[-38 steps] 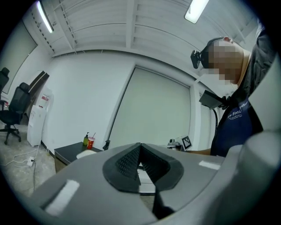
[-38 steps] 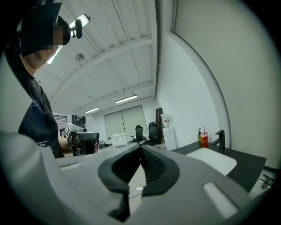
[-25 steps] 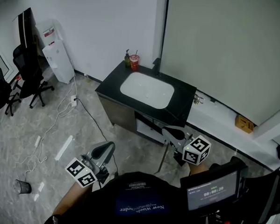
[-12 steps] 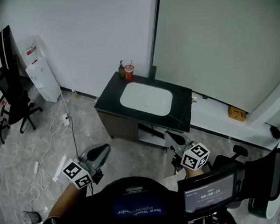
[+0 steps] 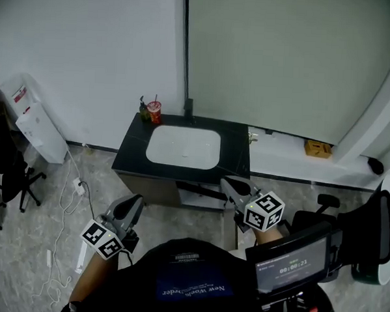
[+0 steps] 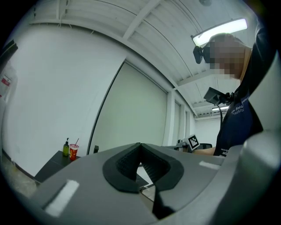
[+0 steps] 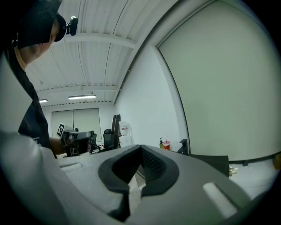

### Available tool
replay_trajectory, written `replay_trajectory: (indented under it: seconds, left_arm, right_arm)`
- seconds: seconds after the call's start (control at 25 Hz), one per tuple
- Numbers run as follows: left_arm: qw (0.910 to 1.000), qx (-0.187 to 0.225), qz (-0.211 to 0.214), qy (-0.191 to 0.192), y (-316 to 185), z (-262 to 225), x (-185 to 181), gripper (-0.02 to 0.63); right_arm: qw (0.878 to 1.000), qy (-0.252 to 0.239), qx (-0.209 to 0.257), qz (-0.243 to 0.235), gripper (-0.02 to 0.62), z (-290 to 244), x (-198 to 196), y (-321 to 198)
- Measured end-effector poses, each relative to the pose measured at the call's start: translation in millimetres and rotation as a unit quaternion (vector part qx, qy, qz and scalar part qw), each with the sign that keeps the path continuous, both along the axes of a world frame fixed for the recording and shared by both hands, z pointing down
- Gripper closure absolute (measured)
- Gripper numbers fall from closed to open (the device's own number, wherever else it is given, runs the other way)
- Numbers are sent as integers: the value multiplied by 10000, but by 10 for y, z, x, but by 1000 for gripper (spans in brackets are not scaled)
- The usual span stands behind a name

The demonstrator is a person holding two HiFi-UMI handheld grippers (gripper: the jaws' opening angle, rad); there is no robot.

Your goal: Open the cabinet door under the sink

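Both grippers are shut with nothing between their jaws. The left gripper (image 5: 132, 206) shows its black pads (image 6: 120, 172) pressed together in its own view, and the right gripper (image 5: 231, 185) shows the same. The cabinet (image 5: 131, 183) stands ahead of and below both pairs of jaws, under the black tabletop (image 5: 131, 156) that carries the white sink (image 5: 182, 146). The right jaws are nearest, short of the cabinet's right front corner. The left jaws hang well apart from its brown door (image 5: 157, 193). Neither gripper touches the door, so I judge the opening not yet begun. Reaching the door's edge, taking hold and swinging it out all remain. Whether the paler right part of the front is already ajar I cannot tell.
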State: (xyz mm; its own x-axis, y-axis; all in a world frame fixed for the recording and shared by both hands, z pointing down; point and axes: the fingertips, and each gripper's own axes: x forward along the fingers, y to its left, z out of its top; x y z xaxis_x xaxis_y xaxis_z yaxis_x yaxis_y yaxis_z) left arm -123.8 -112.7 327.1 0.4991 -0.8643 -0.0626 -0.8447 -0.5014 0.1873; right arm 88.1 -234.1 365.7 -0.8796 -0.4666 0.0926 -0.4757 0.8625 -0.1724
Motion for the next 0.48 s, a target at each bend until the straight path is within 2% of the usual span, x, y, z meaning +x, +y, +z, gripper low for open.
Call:
replay_trajectory:
  seconds: [0.28,0.48]
  left_arm:
    - [9969,-117,766,93,-398,91,-205,606]
    - [9928,-85,1194,-1,-604,73,-115,606]
  right_arm:
    - [9991,111,-34,405,595,31,-298,-18]
    - [9976,30,-152,668,595,76,-248,-25]
